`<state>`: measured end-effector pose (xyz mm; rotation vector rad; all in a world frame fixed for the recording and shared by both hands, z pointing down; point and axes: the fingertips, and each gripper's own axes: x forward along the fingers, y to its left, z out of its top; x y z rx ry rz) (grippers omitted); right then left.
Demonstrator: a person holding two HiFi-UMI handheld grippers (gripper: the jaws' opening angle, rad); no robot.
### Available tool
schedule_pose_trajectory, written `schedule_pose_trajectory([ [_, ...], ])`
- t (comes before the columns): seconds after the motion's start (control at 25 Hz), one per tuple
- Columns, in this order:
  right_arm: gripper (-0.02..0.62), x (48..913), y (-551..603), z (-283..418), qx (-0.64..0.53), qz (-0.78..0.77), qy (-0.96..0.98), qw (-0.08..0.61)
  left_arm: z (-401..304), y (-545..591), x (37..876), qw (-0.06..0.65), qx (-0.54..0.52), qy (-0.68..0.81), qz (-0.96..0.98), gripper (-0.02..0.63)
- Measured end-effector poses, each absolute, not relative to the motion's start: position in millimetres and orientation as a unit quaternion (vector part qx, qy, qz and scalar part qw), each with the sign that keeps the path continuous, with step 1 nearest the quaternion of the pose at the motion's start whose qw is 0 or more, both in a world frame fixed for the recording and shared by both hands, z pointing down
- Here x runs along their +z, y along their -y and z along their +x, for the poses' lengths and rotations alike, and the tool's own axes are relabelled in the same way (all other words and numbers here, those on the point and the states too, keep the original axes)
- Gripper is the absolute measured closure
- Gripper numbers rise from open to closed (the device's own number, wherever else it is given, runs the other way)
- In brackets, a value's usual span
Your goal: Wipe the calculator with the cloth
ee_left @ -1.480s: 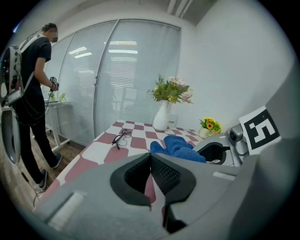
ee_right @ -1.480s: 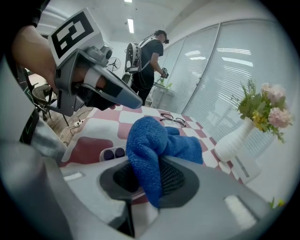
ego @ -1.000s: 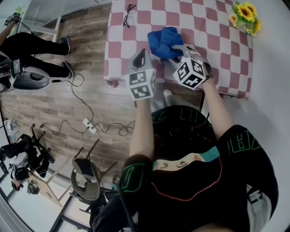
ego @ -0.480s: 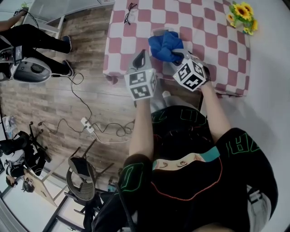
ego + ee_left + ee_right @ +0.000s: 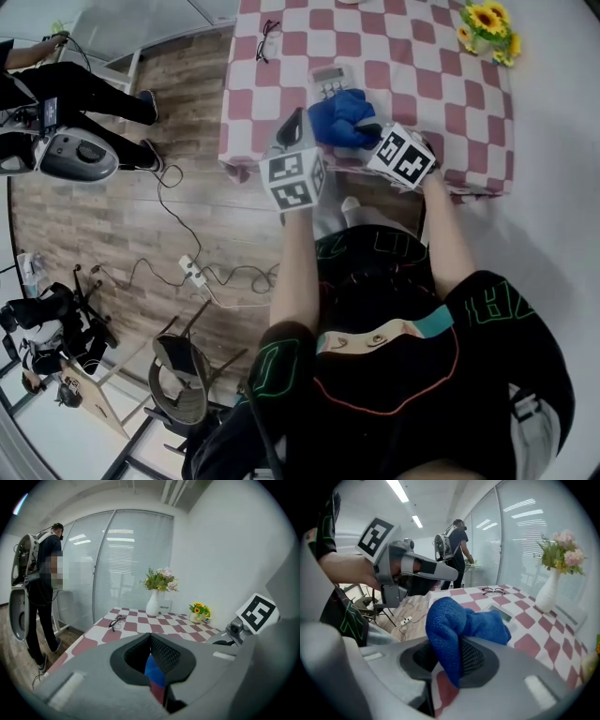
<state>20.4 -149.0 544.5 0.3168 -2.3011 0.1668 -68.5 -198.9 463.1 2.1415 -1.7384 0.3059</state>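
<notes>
Upper centre: right gripper [image 5: 364, 131] pinches the cloth [image 5: 339, 112] beside the calculator [image 5: 329, 76]; left gripper [image 5: 297, 120] closed, empty.

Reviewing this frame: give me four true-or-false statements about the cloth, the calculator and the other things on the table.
1. The right gripper is shut on the blue cloth. True.
2. The cloth hides the calculator completely. False: its display end shows beyond the cloth.
3. The eyeglasses lie on the checkered table. True.
4. The sunflowers stand right beside the eyeglasses. False: they are at the opposite side of the table.
</notes>
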Motion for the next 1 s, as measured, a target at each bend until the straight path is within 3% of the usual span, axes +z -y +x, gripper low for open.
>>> schedule_pose_trajectory([
  [0.6, 0.491, 438.4, 240.9, 53.6, 0.102, 0.221, 0.944, 0.224, -57.5, 240.1, 390.1, 0.110, 0.059, 0.613, 0.780, 0.595],
  [1.0, 0.491, 329.7, 308.9, 82.2, 0.054, 0.403, 0.910, 0.083, -72.9, 295.7, 291.8, 0.017, 0.006, 0.630, 0.776, 0.595],
])
